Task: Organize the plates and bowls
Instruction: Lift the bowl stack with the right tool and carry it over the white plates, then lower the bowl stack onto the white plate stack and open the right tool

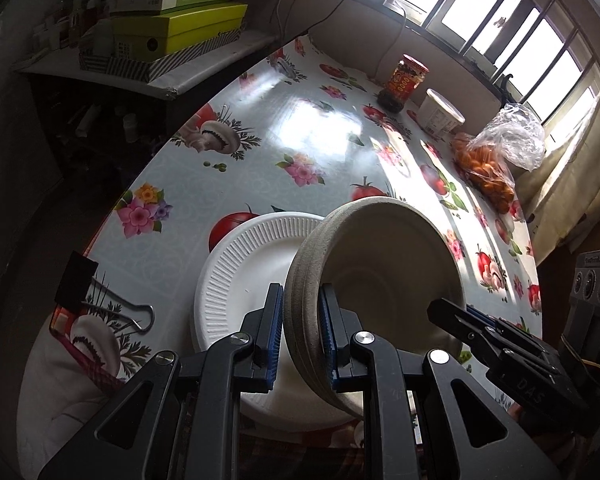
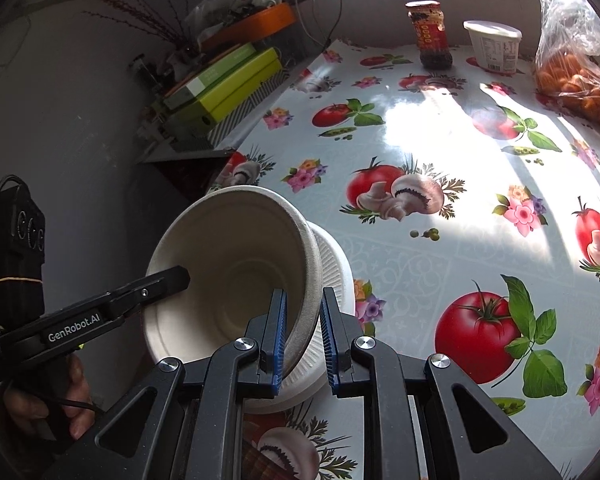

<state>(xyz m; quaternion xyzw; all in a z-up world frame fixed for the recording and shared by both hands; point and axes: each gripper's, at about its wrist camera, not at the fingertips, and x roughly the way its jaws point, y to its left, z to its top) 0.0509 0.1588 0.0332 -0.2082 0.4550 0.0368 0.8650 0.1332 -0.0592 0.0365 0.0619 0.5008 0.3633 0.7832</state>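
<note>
A nested stack of beige paper bowls (image 1: 380,264) (image 2: 236,264) hangs tilted just above a white ribbed paper plate (image 1: 236,280) (image 2: 336,264) lying near the table's near edge. My left gripper (image 1: 300,328) is shut on the stack's left rim, one pad outside and one inside. My right gripper (image 2: 303,328) is shut on the opposite rim in the same way. Each gripper also shows in the other's view, the right gripper (image 1: 448,312) at the far rim and the left gripper (image 2: 176,276) reaching into the bowl. A hand (image 2: 72,396) holds the left gripper's handle.
At the table's far side stand a dark sauce jar (image 1: 404,84) (image 2: 430,34), a white tub (image 1: 440,114) (image 2: 494,44) and a plastic bag of small orange fruit (image 1: 488,164) (image 2: 576,80). Boxes (image 1: 176,28) are piled on a side shelf. A black binder clip (image 1: 80,284) grips the tablecloth's edge.
</note>
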